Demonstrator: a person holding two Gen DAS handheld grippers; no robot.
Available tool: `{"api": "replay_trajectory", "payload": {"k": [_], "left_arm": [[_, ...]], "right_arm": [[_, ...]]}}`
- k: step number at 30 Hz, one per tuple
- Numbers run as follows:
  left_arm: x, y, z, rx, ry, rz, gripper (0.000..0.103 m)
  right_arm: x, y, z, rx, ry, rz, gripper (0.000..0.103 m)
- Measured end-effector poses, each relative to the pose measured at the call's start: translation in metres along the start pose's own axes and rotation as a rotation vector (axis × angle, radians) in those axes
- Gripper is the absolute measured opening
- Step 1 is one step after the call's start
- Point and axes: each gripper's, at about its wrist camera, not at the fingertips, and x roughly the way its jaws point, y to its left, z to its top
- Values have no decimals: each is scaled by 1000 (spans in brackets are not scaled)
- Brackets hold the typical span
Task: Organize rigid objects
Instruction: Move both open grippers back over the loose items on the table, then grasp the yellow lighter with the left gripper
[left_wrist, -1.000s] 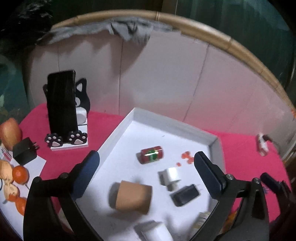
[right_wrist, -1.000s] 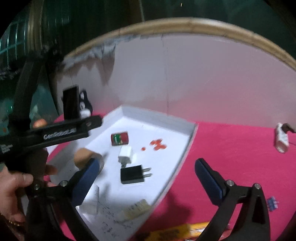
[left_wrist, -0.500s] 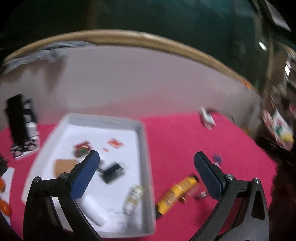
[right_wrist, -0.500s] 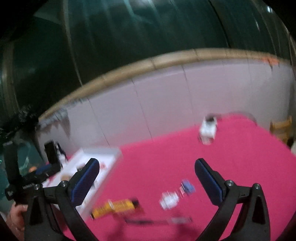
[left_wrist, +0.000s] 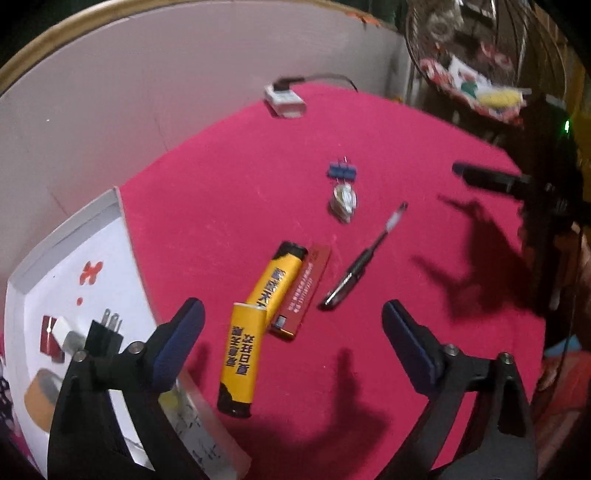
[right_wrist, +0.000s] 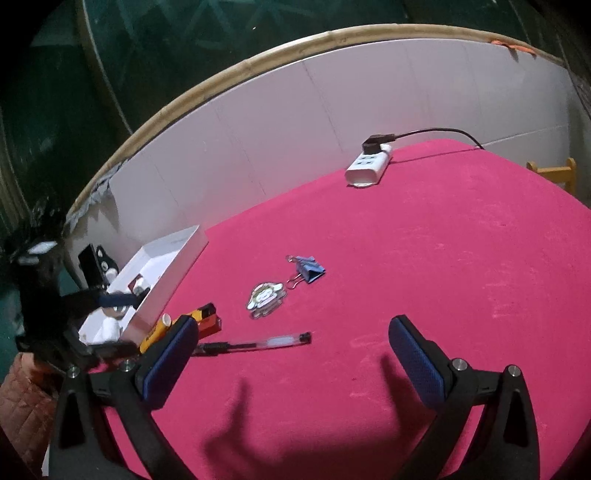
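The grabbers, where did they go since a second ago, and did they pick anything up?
Both swung away from the white tray to the red cloth. The left gripper now hovers over the yellow tubes, its jaws just closing slightly, nothing between them. The right gripper faces the pen, open and empty. The loose things lie untouched.

Chinese print on yellow tubes (left_wrist: 242, 360) and red box (left_wrist: 301, 291), too blurred to read.
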Motion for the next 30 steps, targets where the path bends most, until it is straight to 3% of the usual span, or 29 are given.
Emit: {"api": "replay_trajectory", "payload": {"k": [3, 9, 13, 25, 29, 30], "left_arm": [[16, -2, 0, 13, 61, -7, 92], [41, 8, -4, -56, 169, 6, 90], [43, -2, -10, -17, 210, 17, 88], [21, -32, -40, -51, 200, 31, 87], [13, -39, -46, -83, 157, 47, 68], [9, -40, -49, -84, 146, 61, 54]], "right_arm": [[-3, -6, -2, 17, -7, 1, 103], [-4, -11, -5, 42, -7, 15, 103], [-4, -14, -5, 61, -7, 22, 103], [-5, -13, 0, 66, -4, 20, 103], [-3, -6, 3, 57, 0, 23, 103], [-2, -4, 3, 56, 1, 24, 103]]}}
